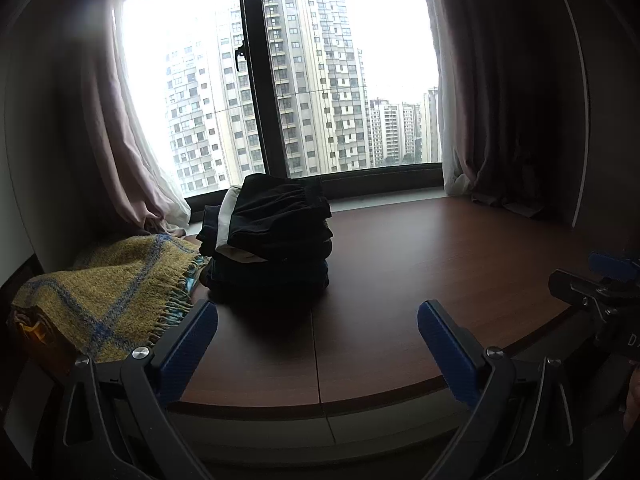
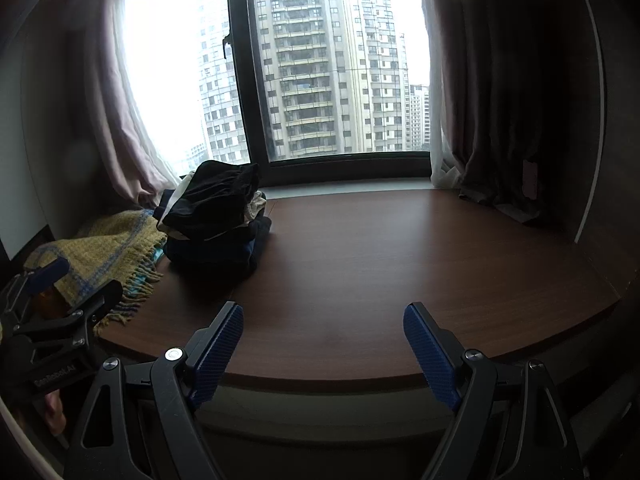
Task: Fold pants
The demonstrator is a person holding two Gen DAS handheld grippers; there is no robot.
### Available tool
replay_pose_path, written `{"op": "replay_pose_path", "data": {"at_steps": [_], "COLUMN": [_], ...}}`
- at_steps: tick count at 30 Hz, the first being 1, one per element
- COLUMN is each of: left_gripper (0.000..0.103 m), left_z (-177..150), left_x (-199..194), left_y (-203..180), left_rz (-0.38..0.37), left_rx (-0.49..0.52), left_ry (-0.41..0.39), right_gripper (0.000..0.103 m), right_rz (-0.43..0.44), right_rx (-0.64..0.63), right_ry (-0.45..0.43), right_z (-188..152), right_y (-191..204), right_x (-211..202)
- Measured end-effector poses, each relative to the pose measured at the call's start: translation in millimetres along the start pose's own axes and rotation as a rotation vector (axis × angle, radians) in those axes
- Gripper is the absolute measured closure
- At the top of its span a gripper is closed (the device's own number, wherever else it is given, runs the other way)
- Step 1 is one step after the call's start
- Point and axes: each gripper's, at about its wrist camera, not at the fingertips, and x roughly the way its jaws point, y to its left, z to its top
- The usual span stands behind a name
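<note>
A stack of folded dark pants [image 1: 272, 236] sits on the brown wooden platform [image 1: 440, 264] by the window, with a pale garment showing in its layers. The same stack [image 2: 216, 216] lies at the left in the right wrist view. My left gripper [image 1: 318, 320] hangs open over the platform's front edge, short of the stack, with nothing between its blue pads. My right gripper [image 2: 323, 324] is open too, over bare wood [image 2: 380, 264] to the right of the stack. Each gripper shows at the edge of the other's view: the right one [image 1: 612, 280] and the left one [image 2: 48, 304].
A yellow blanket with blue stripes and a fringe [image 1: 112, 292] lies left of the stack. Curtains [image 1: 120, 140] hang at both ends of the window, the right one [image 2: 500, 120] reaching the platform. The platform's front edge [image 2: 320, 378] curves just beyond my fingers.
</note>
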Motion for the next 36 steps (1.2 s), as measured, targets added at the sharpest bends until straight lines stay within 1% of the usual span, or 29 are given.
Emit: {"op": "replay_pose_path", "data": {"at_steps": [10,21,31,36], "left_gripper": [0.001,0.0,0.0,0.0], "left_z": [-5.0,-4.1,-5.7,-7.1], "left_x": [-8.8,-10.5,-11.7,-14.3], "left_y": [2.3,4.0,3.4,2.3], "left_rz": [-0.005,-0.009,-0.033,-0.022], "left_rx": [-0.009,-0.018,-0.021,-0.02], "left_ry": [-0.003,-0.001,0.015,0.016], "right_gripper": [0.02,0.02,0.02,0.02], "right_rz": [-0.012,-0.016,-0.022,-0.024], "right_rx": [0.0,-0.006,-0.007,-0.006], "right_ry": [-0.006,-0.014,-0.012,-0.01], "right_z": [-5.5,-5.8,-6.9,-7.1], "right_y": [3.3,6.0,7.1,7.2], "right_x": [-11.7,-14.8,-16.1,-17.2]}}
